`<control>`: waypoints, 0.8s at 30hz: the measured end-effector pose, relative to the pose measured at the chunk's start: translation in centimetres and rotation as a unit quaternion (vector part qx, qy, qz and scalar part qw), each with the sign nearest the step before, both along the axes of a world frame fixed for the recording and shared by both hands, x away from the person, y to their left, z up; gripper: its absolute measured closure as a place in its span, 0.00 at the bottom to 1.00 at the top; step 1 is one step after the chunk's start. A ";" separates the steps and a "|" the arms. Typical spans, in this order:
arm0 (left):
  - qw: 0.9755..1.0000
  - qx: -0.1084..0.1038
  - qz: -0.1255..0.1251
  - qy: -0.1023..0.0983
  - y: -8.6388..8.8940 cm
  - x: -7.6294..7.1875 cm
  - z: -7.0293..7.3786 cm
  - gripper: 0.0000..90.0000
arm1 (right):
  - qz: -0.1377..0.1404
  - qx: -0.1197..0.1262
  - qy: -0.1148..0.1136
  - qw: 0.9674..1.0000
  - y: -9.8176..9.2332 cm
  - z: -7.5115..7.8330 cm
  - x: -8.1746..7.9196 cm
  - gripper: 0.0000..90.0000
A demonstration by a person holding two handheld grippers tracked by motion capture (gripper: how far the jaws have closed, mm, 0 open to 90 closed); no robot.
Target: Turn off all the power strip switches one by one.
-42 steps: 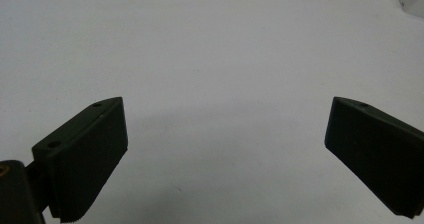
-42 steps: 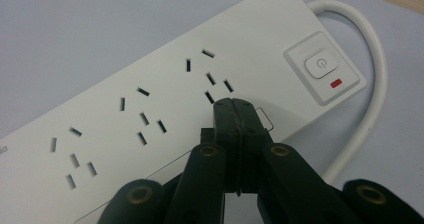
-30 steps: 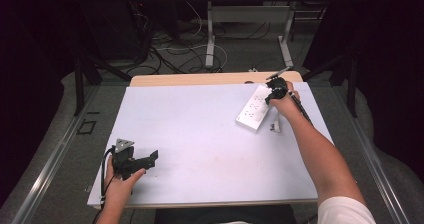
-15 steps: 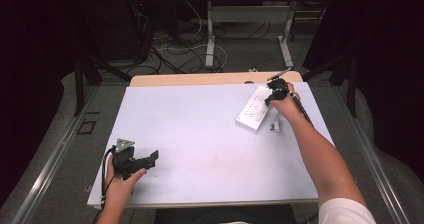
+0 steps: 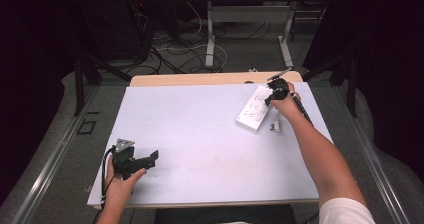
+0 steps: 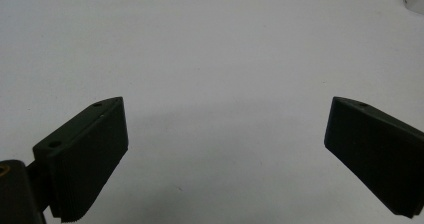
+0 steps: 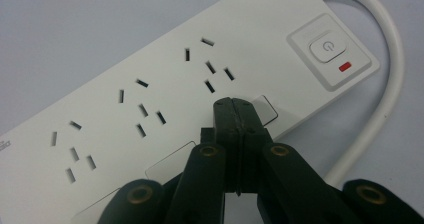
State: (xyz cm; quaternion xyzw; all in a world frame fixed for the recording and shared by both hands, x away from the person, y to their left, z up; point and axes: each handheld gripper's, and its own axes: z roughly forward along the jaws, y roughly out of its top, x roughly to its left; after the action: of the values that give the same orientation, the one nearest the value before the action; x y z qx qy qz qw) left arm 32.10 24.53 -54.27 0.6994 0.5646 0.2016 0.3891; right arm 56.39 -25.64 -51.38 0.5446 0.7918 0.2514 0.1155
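Observation:
A white power strip (image 5: 254,110) lies slanted at the table's far right. In the right gripper view the power strip (image 7: 150,59) shows several sockets, a power button (image 7: 326,46) and a red indicator (image 7: 344,67). My right gripper (image 5: 269,98) hovers over the strip's far end. The right gripper (image 7: 235,105) is shut with nothing between its jaws, its tips just above the strip's edge beside the button. Near the front left edge my left gripper (image 5: 150,158) rests low over bare table. The left gripper (image 6: 225,134) stands wide open and holds nothing.
The strip's white cable (image 7: 385,84) curves around its button end. A small pale item (image 5: 274,128) lies on the white table (image 5: 200,134) just right of the strip. Beyond the table's wooden back edge (image 5: 200,79) are desk legs and floor cables.

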 end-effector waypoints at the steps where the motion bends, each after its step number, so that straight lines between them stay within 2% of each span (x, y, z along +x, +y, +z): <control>1: 1.000 0.000 0.000 0.000 0.0 0.0 0.0 0.04 | 0.000 0.000 0.001 1.000 0.0 0.0 0.0 1.00; 5: 1.000 -0.001 0.000 0.000 0.0 0.0 0.0 0.04 | 0.007 -0.005 -0.006 1.000 -0.3 0.0 -0.1 1.00; 7: 1.000 -0.001 0.000 0.000 0.0 0.0 0.0 0.04 | -0.001 -0.008 0.009 1.000 -0.2 0.2 -0.2 1.00; 9: 1.000 -0.001 -0.001 0.000 0.0 0.0 0.0 0.04 | -0.002 -0.006 0.000 1.000 -0.3 0.2 -0.3 1.00; 10: 1.000 -0.001 -0.002 0.001 0.0 0.0 0.1 0.04 | 0.010 -0.005 0.001 1.000 -0.4 0.3 -0.3 1.00; 11: 1.000 -0.001 -0.002 0.001 0.0 0.0 0.1 0.04 | 0.005 -0.007 -0.005 1.000 -0.3 0.2 -0.3 1.00; 17: 1.000 -0.002 -0.002 -0.001 0.0 0.0 0.0 0.04 | 0.026 -0.004 -0.010 1.000 0.1 0.7 -0.9 1.00; 24: 1.000 -0.002 -0.002 0.000 -0.1 0.0 0.0 0.04 | 0.044 -0.009 -0.006 0.999 0.7 1.2 -1.6 1.00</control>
State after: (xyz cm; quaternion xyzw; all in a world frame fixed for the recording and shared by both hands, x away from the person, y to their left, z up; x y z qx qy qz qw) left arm 32.11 24.45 -54.26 0.6996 0.5637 0.2000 0.3908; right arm 54.75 -24.91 -50.13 0.5065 0.8166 0.2524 0.1136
